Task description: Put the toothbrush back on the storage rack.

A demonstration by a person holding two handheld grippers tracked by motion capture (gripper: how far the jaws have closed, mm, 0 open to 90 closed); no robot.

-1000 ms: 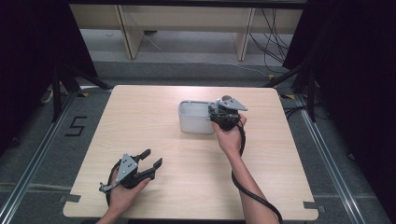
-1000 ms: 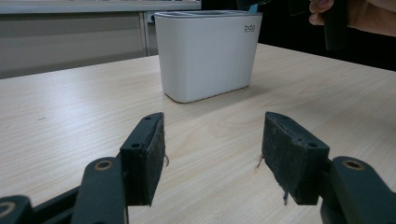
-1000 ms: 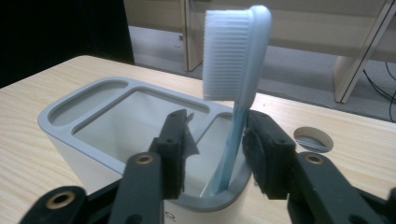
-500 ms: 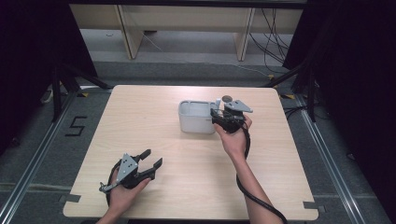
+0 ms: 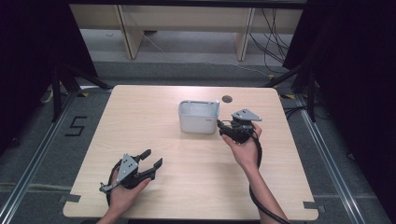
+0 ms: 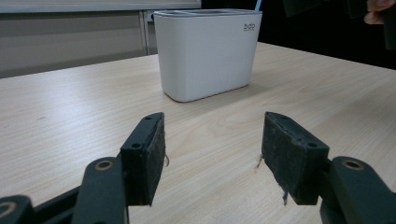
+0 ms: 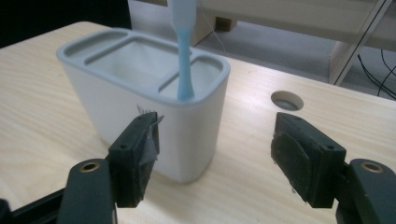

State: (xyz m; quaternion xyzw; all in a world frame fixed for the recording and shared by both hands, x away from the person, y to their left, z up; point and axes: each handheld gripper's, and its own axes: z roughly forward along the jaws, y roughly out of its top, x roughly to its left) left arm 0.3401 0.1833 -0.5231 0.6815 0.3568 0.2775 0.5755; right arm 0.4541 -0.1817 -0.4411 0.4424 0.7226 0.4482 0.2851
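A white holder (image 5: 198,116) with a grey compartmented rim stands at the table's far middle. A light blue toothbrush (image 7: 183,51) stands upright in its small end compartment. My right gripper (image 5: 221,127) hovers just right of the holder (image 7: 144,102), pointing at it. Its jaws have just been opening and stand wide apart with nothing between them (image 7: 217,154); the pads touch neither holder nor brush. My left gripper (image 5: 153,157) rests low at the front left, open and empty (image 6: 212,154), facing the holder (image 6: 208,51) from a distance.
The wooden table (image 5: 140,116) has a round cable hole (image 5: 227,99) behind and to the right of the holder, also seen as the hole (image 7: 286,100) in the right gripper view. Wooden shelving stands beyond the far edge. A black cable trails from each gripper.
My right gripper has drawn back to the right, from over the holder's right end to beside it. The left gripper has kept still.
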